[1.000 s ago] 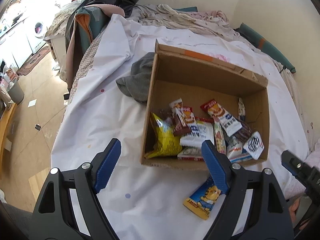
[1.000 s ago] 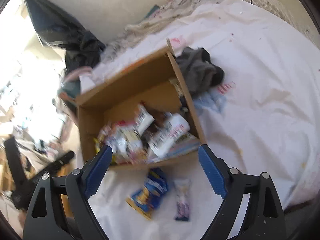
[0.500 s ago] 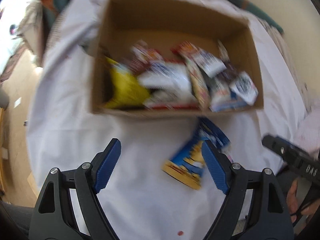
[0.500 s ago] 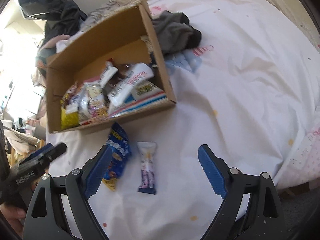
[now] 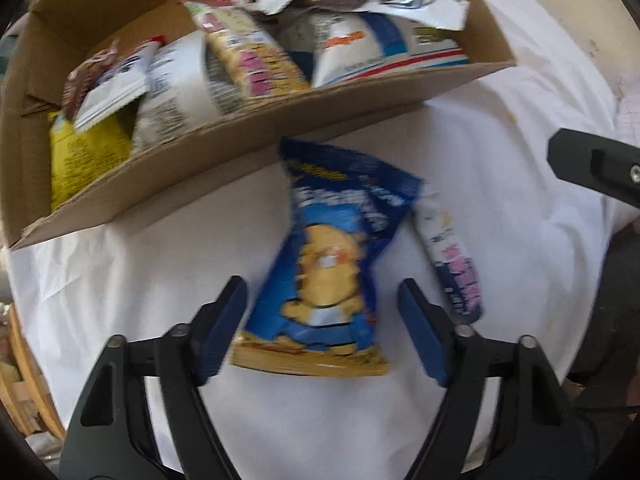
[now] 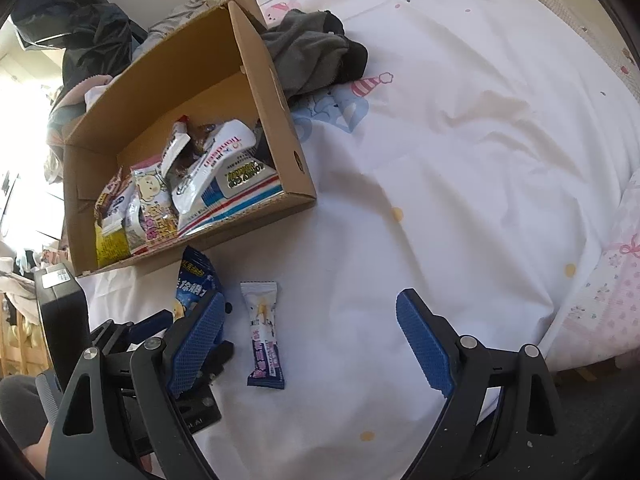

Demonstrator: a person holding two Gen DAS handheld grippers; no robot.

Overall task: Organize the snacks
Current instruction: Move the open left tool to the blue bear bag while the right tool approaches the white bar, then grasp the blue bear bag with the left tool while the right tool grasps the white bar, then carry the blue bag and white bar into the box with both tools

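A blue snack bag with a yellow cartoon figure (image 5: pixel 332 248) lies on the white sheet just in front of the cardboard box (image 5: pixel 240 148). My left gripper (image 5: pixel 322 320) points down over the bag's lower half. Its jaws are closing with the bag between them, and a gap shows on both sides. A slim white and purple bar (image 6: pixel 262 332) lies beside the bag (image 6: pixel 196 280). My right gripper (image 6: pixel 312 320) hovers open above the bar without touching it. The box (image 6: pixel 296 152) holds several snack packets.
A grey garment (image 6: pixel 316 56) lies against the box's far right side, and dark clothes (image 6: pixel 80 28) are piled behind it. The white sheet (image 6: pixel 460 140) stretches to the right up to a pink patterned cushion (image 6: pixel 600 292). The right gripper's body (image 5: pixel 592 172) juts in at right.
My left gripper has dropped from above the box down to the blue bag, and its jaws have narrowed. The right gripper has sunk a little and now sits over the white bar.
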